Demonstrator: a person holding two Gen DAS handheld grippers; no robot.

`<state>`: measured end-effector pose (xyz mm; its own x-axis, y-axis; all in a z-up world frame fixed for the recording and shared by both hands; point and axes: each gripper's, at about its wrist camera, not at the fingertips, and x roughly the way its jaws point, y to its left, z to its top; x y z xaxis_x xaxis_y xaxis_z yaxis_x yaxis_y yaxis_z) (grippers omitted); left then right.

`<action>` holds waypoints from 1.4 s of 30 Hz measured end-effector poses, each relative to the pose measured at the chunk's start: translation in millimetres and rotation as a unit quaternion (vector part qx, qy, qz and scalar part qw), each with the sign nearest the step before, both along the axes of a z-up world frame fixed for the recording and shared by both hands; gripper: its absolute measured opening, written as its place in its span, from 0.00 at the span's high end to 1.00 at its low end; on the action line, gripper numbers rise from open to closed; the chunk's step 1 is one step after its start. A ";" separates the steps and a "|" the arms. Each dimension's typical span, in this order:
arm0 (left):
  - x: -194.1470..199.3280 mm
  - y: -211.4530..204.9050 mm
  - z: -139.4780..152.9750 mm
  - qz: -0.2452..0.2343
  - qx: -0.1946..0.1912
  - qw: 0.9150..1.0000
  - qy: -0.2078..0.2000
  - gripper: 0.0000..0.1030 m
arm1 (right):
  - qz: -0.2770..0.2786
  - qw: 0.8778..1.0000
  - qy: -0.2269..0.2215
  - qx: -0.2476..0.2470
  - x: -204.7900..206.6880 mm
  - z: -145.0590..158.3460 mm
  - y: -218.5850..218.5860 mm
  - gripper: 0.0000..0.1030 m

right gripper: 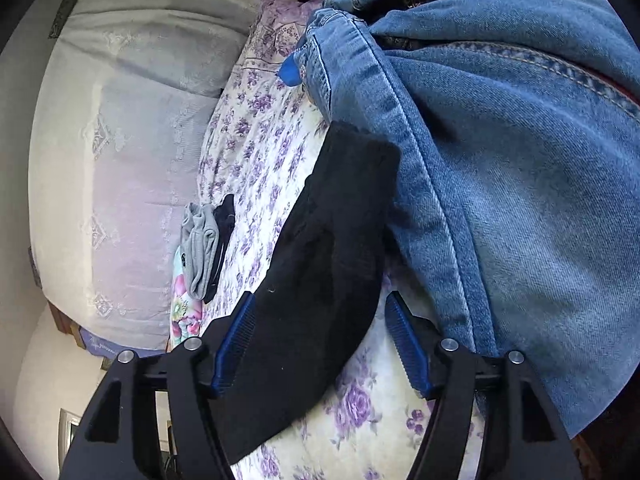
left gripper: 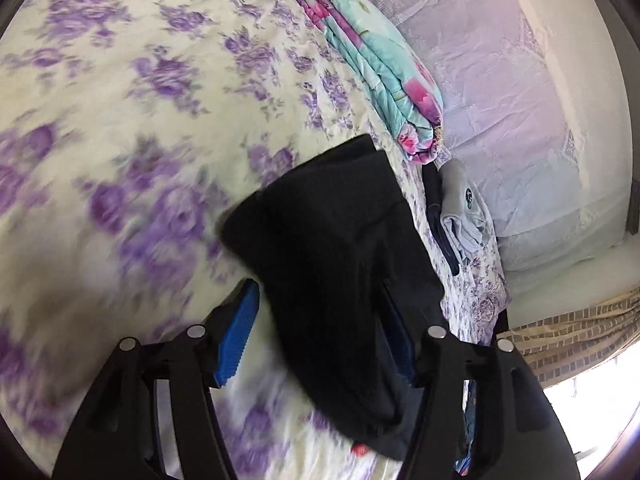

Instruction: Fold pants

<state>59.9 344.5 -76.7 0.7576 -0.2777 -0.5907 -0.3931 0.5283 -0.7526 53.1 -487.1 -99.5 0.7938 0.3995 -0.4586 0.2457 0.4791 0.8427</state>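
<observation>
The black pants point(left gripper: 340, 248) lie folded into a compact dark bundle on the bed, on a cream bedsheet point(left gripper: 120, 100) printed with purple flowers; in the left wrist view the left tongs point(left gripper: 320, 340) stand apart around the near end of the bundle, the left blue pad point(left gripper: 236, 340) clear of the cloth with sheet showing between, the right pad mostly hidden behind the black fabric, so whether that one touches cannot be told; the view is blurred on its left side; beyond the pants, a folded turquoise and pink floral blanket point(left gripper: 380, 80) rests on the sheet, and just beside it a small pile of grey and dark folded garments point(left gripper: 460, 216); a pale embroidered cover point(left gripper: 520, 100) fills the right part of that view

In the right wrist view the right tongs point(right gripper: 320, 344) are likewise apart, straddling the pants point(right gripper: 320, 260); the left pad point(right gripper: 236, 344) lies against the edge of the black cloth, the right pad point(right gripper: 408, 344) stands free of it over bare sheet; a heap of blue jeans point(right gripper: 500, 160) lies just beside the pants on the right, its hem overlapping the far end of the bundle; the grey folded garments point(right gripper: 200, 248) sit well apart on the left
</observation>
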 end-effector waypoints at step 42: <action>21.0 -13.4 88.2 -0.021 0.011 0.990 -0.142 0.81 | 0.027 0.979 -0.168 -0.110 105.1 134.8 -22.3 0.87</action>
